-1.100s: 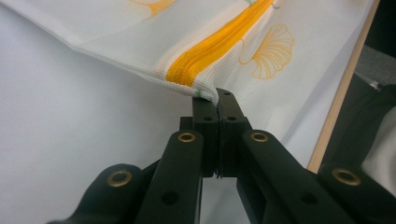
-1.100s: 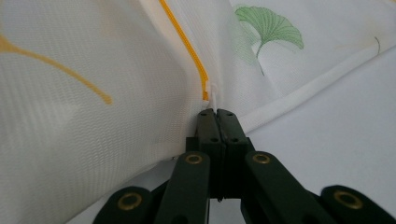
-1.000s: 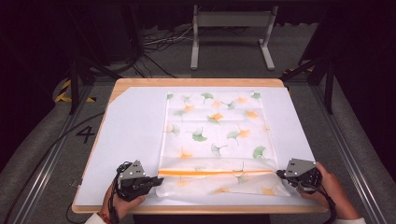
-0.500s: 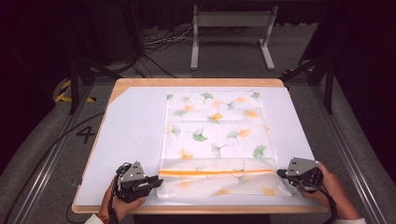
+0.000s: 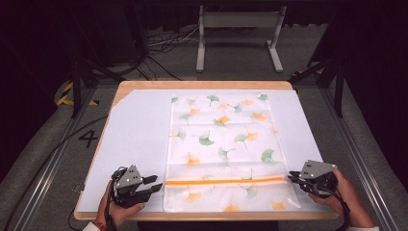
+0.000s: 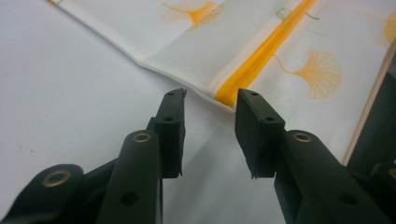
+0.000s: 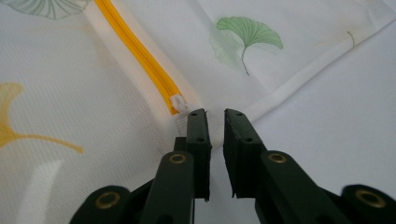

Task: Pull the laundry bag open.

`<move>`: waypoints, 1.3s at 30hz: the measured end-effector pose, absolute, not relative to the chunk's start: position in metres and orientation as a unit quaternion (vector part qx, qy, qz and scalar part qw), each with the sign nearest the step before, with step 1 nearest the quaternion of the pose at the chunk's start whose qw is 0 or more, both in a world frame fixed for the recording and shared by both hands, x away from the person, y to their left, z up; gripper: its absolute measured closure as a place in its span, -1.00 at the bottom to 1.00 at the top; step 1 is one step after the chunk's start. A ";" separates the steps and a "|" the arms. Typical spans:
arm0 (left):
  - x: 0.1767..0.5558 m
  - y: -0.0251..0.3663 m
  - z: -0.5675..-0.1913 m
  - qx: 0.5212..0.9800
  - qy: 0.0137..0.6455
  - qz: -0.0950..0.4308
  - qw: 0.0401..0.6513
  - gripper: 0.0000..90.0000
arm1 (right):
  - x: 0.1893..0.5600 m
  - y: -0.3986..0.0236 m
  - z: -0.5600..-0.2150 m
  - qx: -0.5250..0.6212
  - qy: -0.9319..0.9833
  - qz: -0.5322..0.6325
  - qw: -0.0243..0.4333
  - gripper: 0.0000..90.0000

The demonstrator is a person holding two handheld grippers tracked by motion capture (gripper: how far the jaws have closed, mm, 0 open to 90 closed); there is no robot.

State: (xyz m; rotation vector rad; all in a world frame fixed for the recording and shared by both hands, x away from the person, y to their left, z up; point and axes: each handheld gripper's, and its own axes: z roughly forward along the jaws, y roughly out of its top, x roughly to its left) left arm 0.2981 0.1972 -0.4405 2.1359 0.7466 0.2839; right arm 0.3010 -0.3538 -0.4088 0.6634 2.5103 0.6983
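A white mesh bag (image 5: 221, 144) printed with green and orange ginkgo leaves lies flat on a white sheet (image 5: 134, 134). An orange zipper (image 5: 223, 181) crosses its near part. My left gripper (image 5: 158, 183) sits just off the bag's left edge, at the zipper's end (image 6: 229, 95). Its jaws have just been opening and stand open with nothing between them (image 6: 210, 100). My right gripper (image 5: 290, 175) is at the zipper's right end, beside the white zipper pull (image 7: 178, 101). Its jaws (image 7: 215, 114) have just been opening too and show a narrow gap at the bag's hem.
The white sheet covers a wooden table (image 5: 202, 84) whose front edge lies just below both hands. A grey metal stand (image 5: 238, 19) and cables are on the floor behind. Metal rails run along both sides, with a floor mark "4" (image 5: 89, 138) at the left.
The left jaws have opened and let go of the bag's left edge. The right jaws have parted a little. The bag's near part now lies flatter. Both hands stayed put.
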 end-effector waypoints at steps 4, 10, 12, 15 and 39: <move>0.299 0.197 -0.440 0.850 0.300 0.122 0.415 0.22 | 0.301 -0.357 -0.406 0.249 0.902 0.275 0.223 0.68; 0.304 0.202 -0.436 0.842 0.310 0.148 0.416 0.03 | 0.302 -0.357 -0.402 0.265 0.887 0.299 0.230 0.40; 0.305 0.204 -0.435 0.841 0.313 0.159 0.412 -0.03 | 0.303 -0.356 -0.401 0.275 0.881 0.307 0.234 0.31; 0.311 0.210 -0.432 0.836 0.316 0.175 0.413 -0.14 | 0.305 -0.354 -0.398 0.290 0.866 0.322 0.248 0.11; 0.337 0.239 -0.434 0.812 0.339 0.219 0.422 -0.59 | 0.329 -0.374 -0.409 0.362 0.804 0.363 0.300 -0.52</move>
